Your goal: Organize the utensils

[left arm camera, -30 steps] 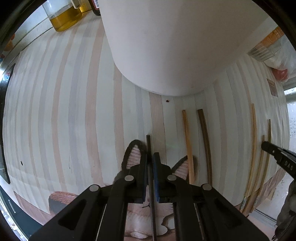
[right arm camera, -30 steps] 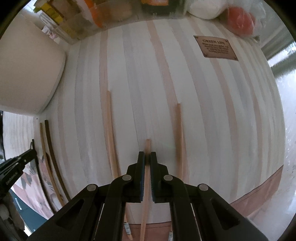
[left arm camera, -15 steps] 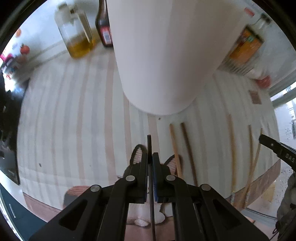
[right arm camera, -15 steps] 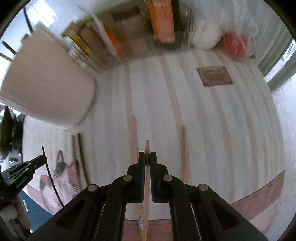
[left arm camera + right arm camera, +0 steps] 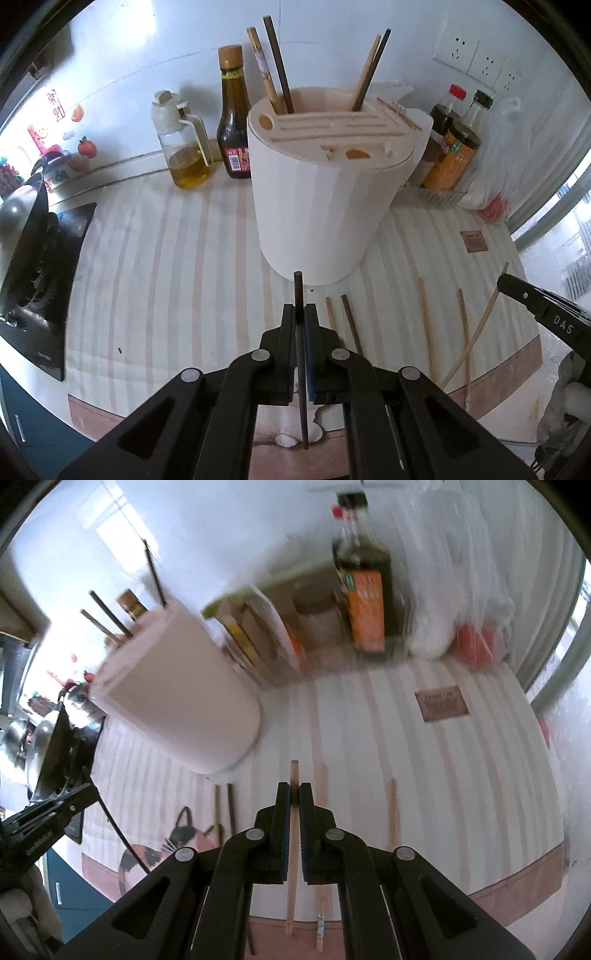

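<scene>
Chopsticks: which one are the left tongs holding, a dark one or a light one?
A dark one: the near-black chopstick clamped upright in the left tongs. The right tongs grip a pale wooden chopstick; the others lie on the mat.

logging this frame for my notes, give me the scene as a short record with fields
left gripper: shut on dark chopstick
right gripper: shut on light wooden chopstick
holder: white, upright on striped mat, four chopsticks already in its back opening
loose chopsticks: four still flat on the mat, two near the holder's base, two further right
background: oil dispenser, sauce bottles
</scene>
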`<state>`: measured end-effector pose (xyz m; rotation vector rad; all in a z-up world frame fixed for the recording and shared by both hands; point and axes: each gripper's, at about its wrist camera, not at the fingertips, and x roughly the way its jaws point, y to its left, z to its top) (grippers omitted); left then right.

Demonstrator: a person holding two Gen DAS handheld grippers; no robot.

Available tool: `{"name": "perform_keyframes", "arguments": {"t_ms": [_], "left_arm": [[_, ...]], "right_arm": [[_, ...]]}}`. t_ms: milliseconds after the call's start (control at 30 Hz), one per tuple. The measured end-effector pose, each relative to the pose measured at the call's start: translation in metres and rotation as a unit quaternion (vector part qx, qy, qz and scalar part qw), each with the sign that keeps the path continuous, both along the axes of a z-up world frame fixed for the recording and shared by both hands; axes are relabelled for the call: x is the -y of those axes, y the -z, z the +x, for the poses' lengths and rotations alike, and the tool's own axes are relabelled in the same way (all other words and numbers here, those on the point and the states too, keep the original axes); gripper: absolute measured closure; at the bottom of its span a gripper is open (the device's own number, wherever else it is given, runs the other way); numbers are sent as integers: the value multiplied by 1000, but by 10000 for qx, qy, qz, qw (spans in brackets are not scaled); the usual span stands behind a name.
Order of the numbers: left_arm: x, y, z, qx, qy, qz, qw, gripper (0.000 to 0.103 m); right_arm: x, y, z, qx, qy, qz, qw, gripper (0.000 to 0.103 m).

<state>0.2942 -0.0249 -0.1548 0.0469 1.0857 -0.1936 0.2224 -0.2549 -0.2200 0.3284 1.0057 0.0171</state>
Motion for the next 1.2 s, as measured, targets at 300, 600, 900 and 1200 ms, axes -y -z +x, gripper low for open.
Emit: {"name": "perform_keyframes", "arguments": {"t_ms": [300, 600, 900, 1200], "left_arm": [[4, -18, -10, 287, 96, 7, 9995, 101], [1, -36, -8, 564, 74, 0, 9984, 101], [-5, -63, -8, 857, 47, -94, 9963, 102], [-16, -103, -7, 1181, 21, -197, 9928, 102]], "right_arm": [[-8, -23, -4, 378, -1, -22, 9993, 99], [-14, -43, 1, 639, -54, -34, 9979, 99], [-23, -73, 8, 930, -202, -120, 9954, 99], [-38, -119, 12, 1286, -426, -121, 9907, 99]]}}
